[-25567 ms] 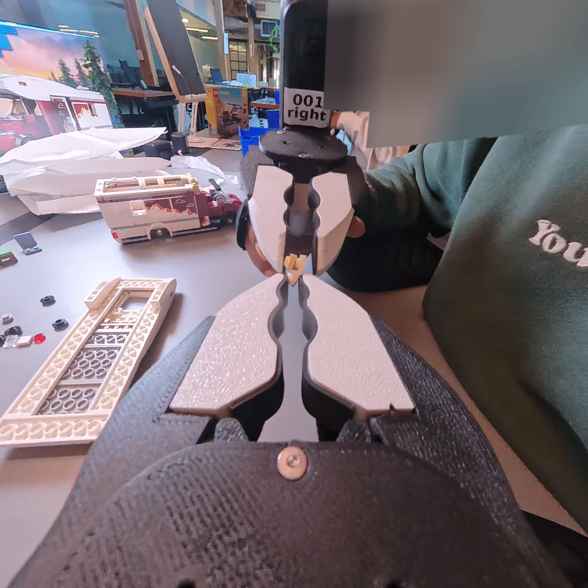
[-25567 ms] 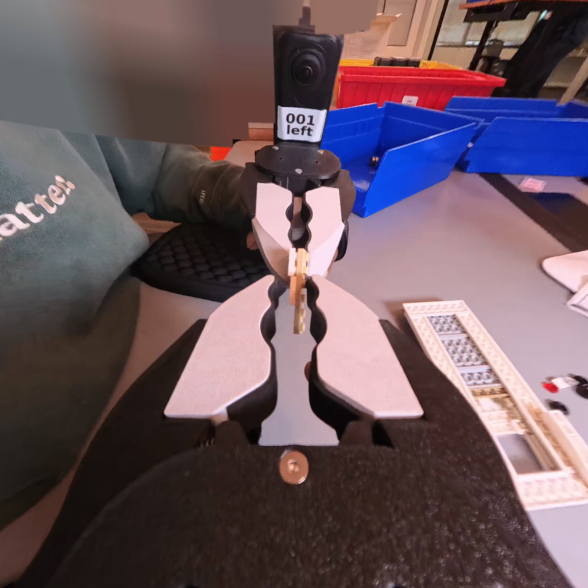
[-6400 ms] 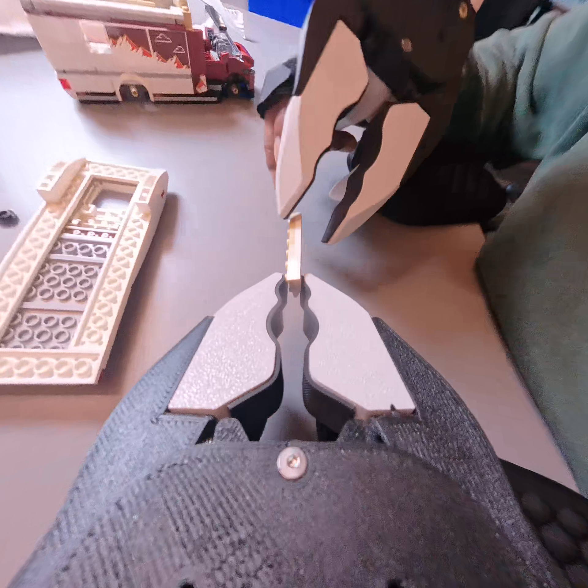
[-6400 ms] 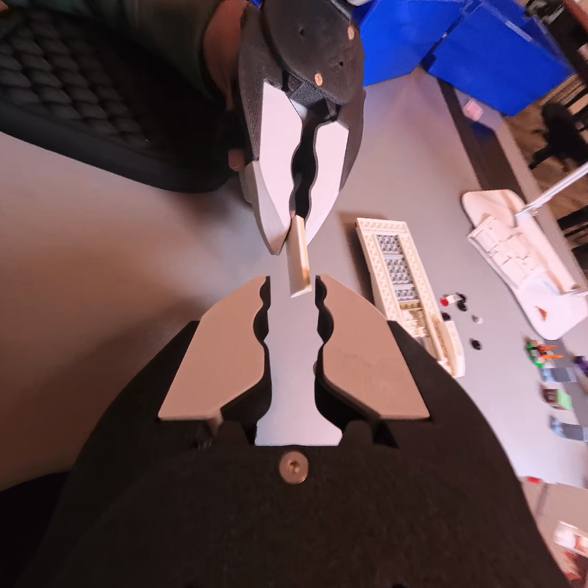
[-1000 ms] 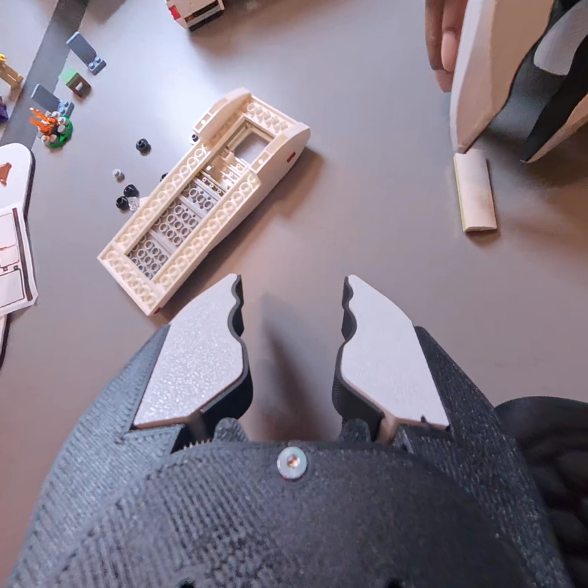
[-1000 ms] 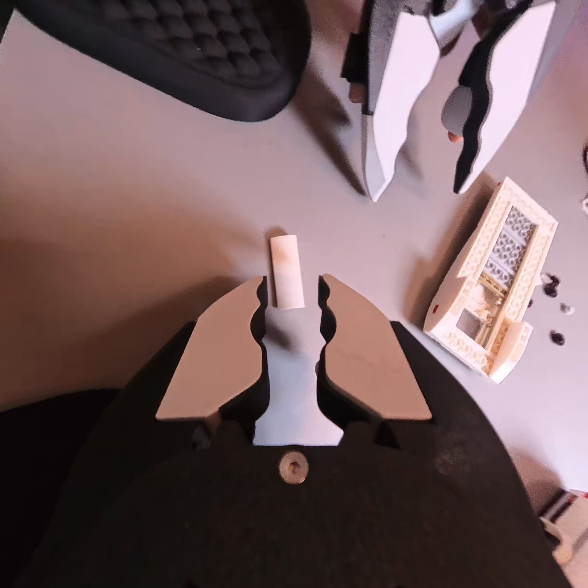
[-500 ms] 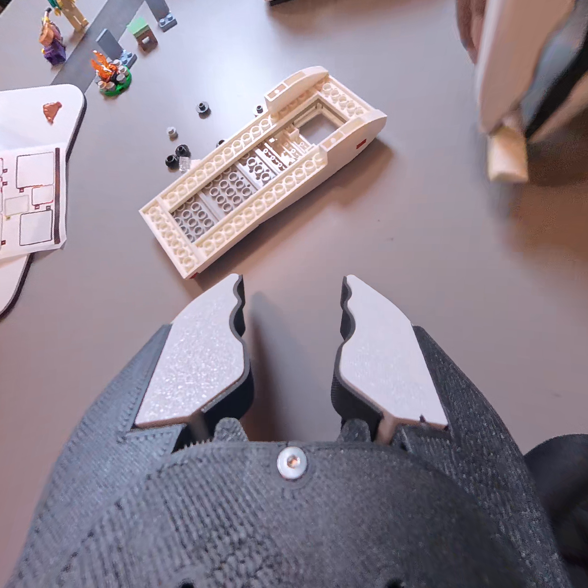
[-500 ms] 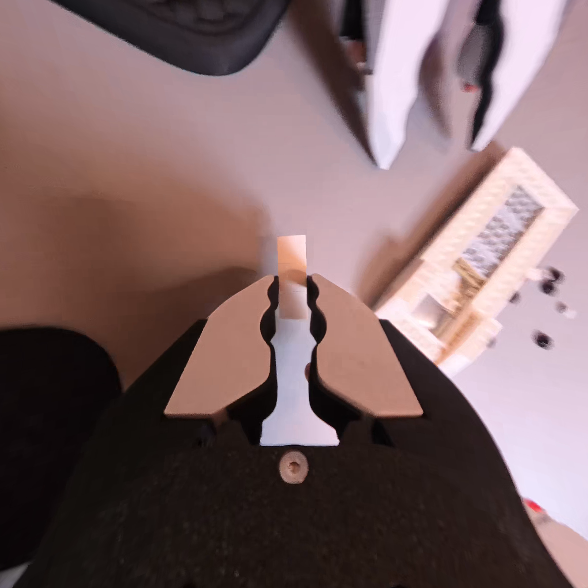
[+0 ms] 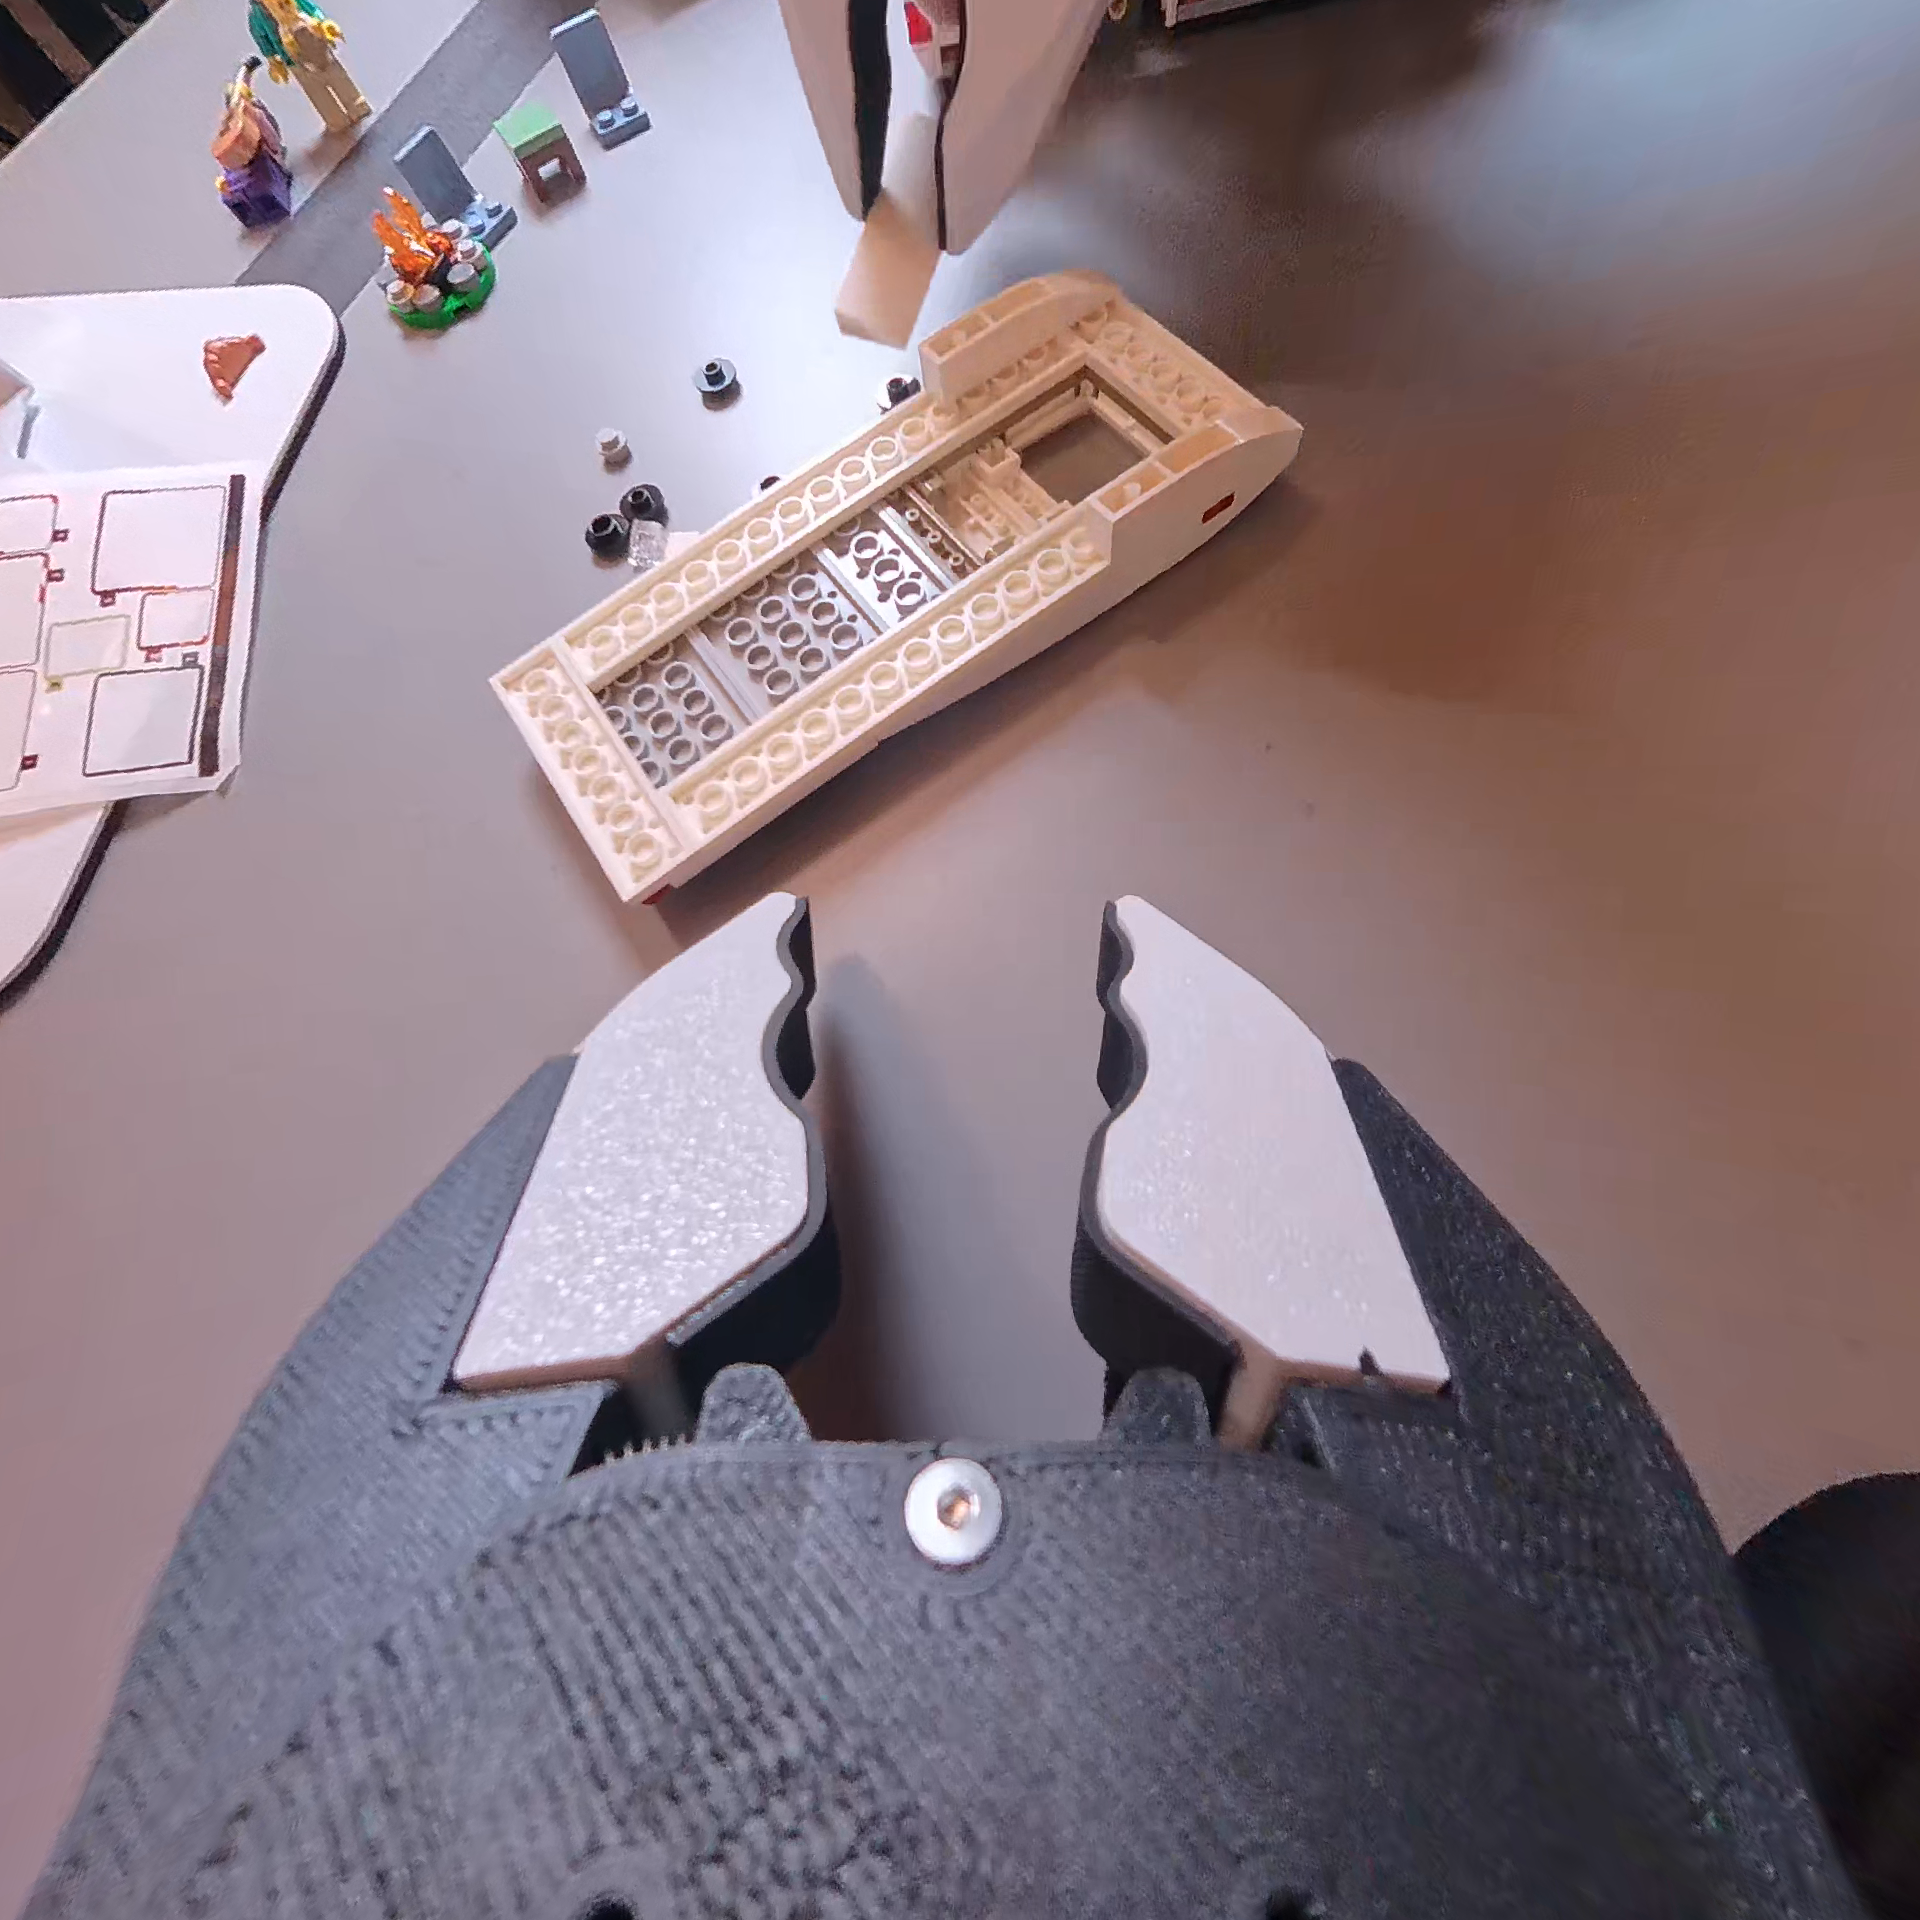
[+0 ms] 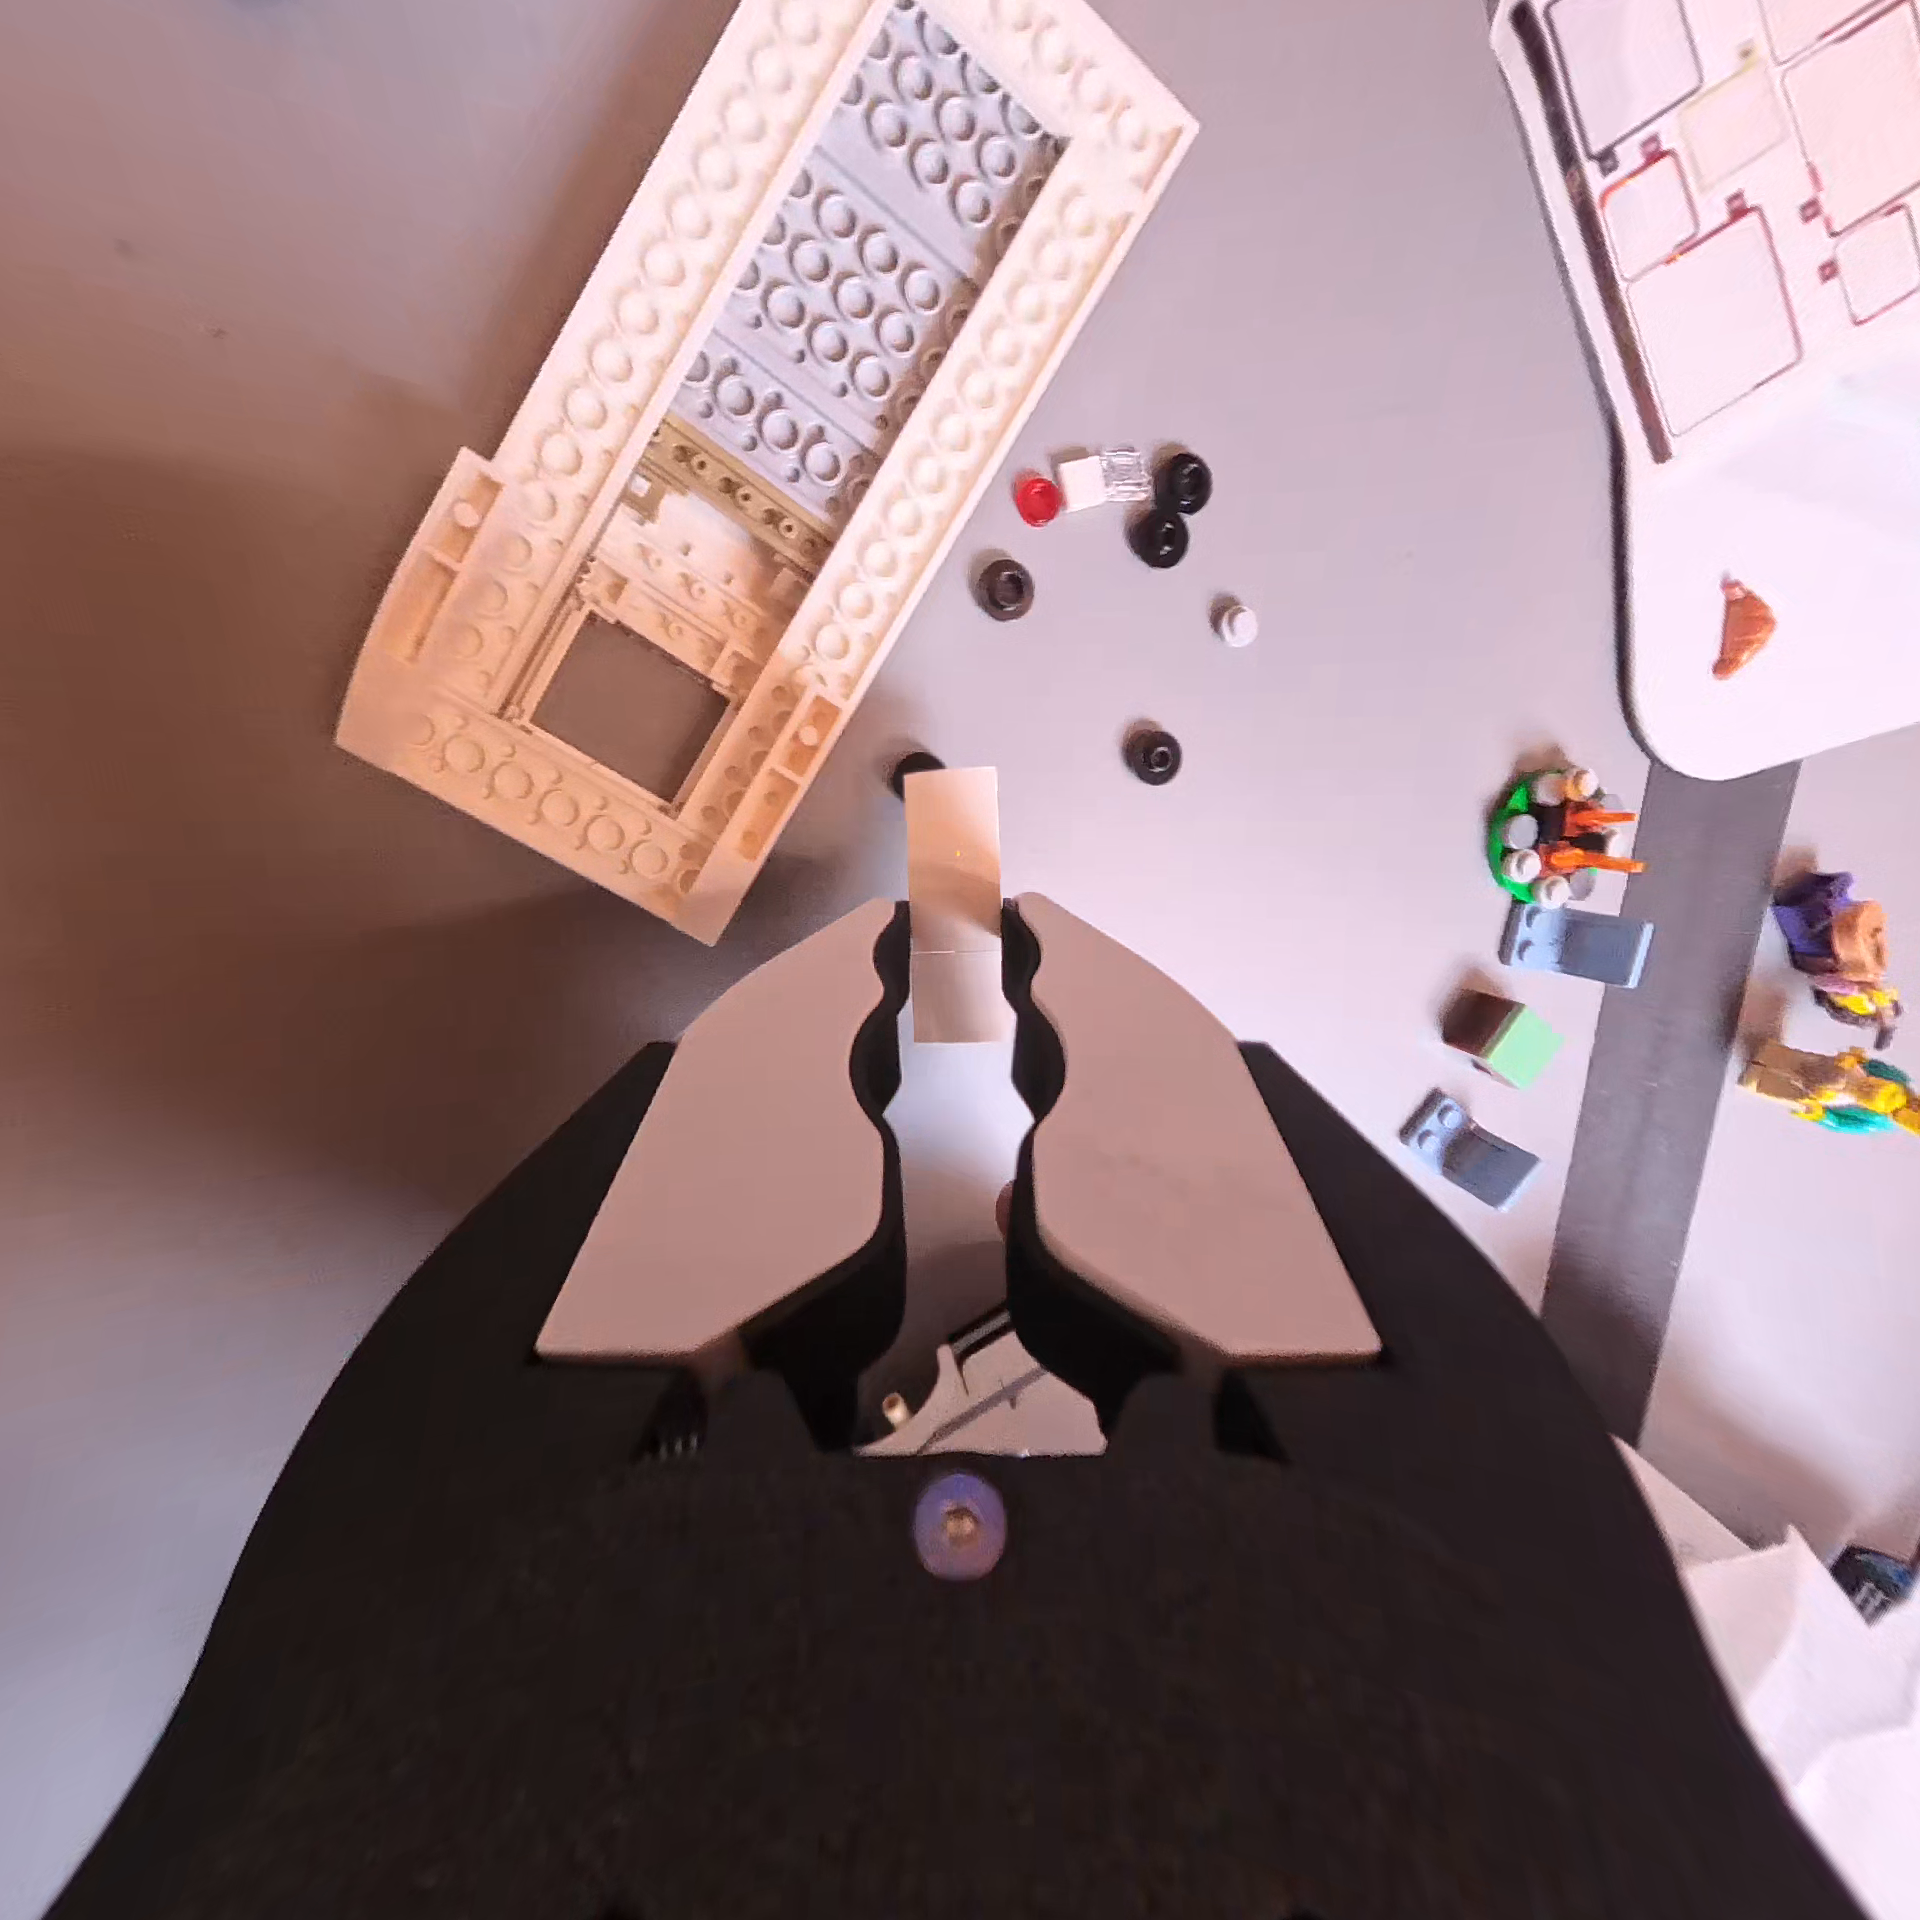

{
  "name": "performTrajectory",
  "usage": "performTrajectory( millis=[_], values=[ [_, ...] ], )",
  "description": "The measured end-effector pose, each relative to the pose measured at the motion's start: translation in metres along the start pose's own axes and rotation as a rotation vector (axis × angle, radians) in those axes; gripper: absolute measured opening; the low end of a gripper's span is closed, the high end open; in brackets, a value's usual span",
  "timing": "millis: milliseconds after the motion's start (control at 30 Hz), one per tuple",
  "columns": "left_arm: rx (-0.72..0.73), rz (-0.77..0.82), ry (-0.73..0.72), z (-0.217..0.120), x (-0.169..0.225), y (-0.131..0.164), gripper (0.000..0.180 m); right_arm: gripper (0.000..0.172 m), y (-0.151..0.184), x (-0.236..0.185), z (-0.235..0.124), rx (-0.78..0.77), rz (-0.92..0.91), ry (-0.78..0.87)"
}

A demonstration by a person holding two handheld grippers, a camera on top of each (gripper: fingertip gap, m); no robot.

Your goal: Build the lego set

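Note:
My right gripper (image 10: 956, 914) is shut on a long cream-white brick piece (image 10: 953, 883) and holds it above the table, beside the near end of the cream studded vehicle roof panel (image 10: 769, 416). In the left wrist view the same gripper (image 9: 914, 229) hangs over the far end of the panel (image 9: 894, 623) with the piece (image 9: 883, 281) sticking out below its tips. My left gripper (image 9: 951, 914) is open with nothing between its fingers, just short of the panel's near end.
Small black, red, white and clear round pieces (image 10: 1153, 520) lie right of the panel. A white board with a printed sheet (image 10: 1766, 260) is at the far right. A campfire piece (image 10: 1548, 831), grey slopes (image 10: 1574, 945), a brown-green block (image 10: 1507, 1039) and minifigures (image 10: 1839, 935) stand nearby. There is about 15 cm between the tips of the two grippers. Measured from the fingertips, the brown-green block (image 10: 1507, 1039) is 12 cm or so from the right gripper and 25 cm from the left. It turns up in the left wrist view (image 9: 541, 130) as well.
My right gripper closed on the cream piece that lay on the table, lifted it and carried it over to the roof panel. My left gripper stayed open and drew nearer the panel.

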State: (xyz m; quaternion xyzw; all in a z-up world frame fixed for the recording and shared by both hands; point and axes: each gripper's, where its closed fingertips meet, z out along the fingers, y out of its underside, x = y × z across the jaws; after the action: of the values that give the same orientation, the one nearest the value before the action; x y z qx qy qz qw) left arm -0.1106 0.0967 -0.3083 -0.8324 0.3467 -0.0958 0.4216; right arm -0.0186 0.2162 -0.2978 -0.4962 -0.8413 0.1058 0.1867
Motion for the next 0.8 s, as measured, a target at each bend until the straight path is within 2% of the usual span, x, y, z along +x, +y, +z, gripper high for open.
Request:
performTrajectory(
  millis=[233,400,500,600,800],
  values=[
    [0.01,-0.042,0.045,0.003,0.009,-0.003,0.064,0.016,-0.016,-0.045,0.0,0.054,-0.048,-0.056],
    [0.042,0.091,0.114,0.002,0.048,-0.026,0.067,0.016,-0.03,-0.078,-0.003,0.144,-0.064,-0.048],
    [-0.013,0.158,0.138,0.01,0.066,-0.024,0.071,0.016,-0.03,-0.088,-0.008,0.178,-0.048,-0.02],
    [-0.014,0.232,0.091,0.013,0.063,-0.024,0.053,0.016,-0.027,-0.091,-0.018,0.213,-0.022,0.014],
    [-0.005,0.284,0.164,0.008,0.079,-0.022,0.053,0.016,-0.048,-0.119,-0.049,0.359,-0.018,-0.023]
  ],
)
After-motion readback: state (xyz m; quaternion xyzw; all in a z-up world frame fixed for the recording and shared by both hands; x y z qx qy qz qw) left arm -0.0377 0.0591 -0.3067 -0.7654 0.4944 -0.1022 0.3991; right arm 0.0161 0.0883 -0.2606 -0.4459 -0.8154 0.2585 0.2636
